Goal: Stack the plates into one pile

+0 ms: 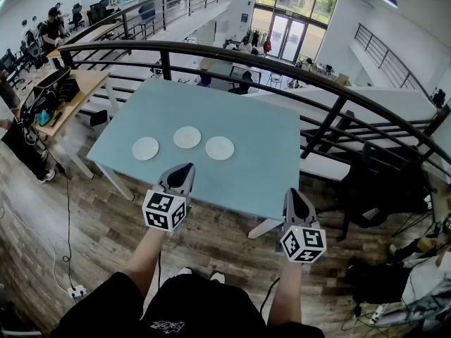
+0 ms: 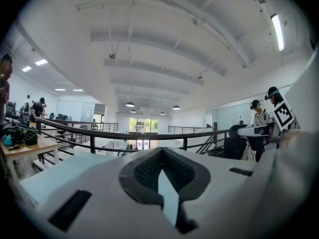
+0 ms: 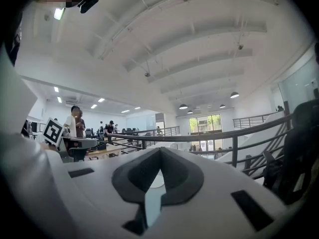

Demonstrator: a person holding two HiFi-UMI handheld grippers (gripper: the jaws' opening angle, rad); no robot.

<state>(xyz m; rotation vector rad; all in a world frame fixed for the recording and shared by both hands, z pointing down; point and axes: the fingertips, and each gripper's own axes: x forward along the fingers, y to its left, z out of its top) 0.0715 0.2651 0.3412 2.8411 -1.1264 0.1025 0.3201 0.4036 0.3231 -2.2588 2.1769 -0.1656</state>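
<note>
Three white plates sit on the light-blue table [image 1: 246, 153], all lying flat, face up. They're round, so we get no long axis and no pointing direction from any one of them. The row itself runs left to right. The left plate [image 1: 145, 148] and the right plate [image 1: 220, 148] are about level with each other. The middle plate [image 1: 187, 137] sits slightly farther away. None of them touch and none overlap: there is a clear gap between left and middle, and a thinner one between middle and right. Nothing is stacked yet. The whole row is in the left half of the table, about midway between its near and far edges.

The left gripper [image 1: 184, 168] is held level and points away toward the table, with its tip at the near table edge. It is short of the left and middle plates and touching nothing. In its own view the jaws meet at the tips with nothing between them, so we mark it closed and empty.

The right gripper [image 1: 294, 196] is also level. It is off the near edge, over the wooden floor [image 1: 106, 231], well apart from the right plate. Its jaws are pressed together too and hold nothing.

A dark railing [image 1: 282, 69] curves past the far side of the table.
</note>
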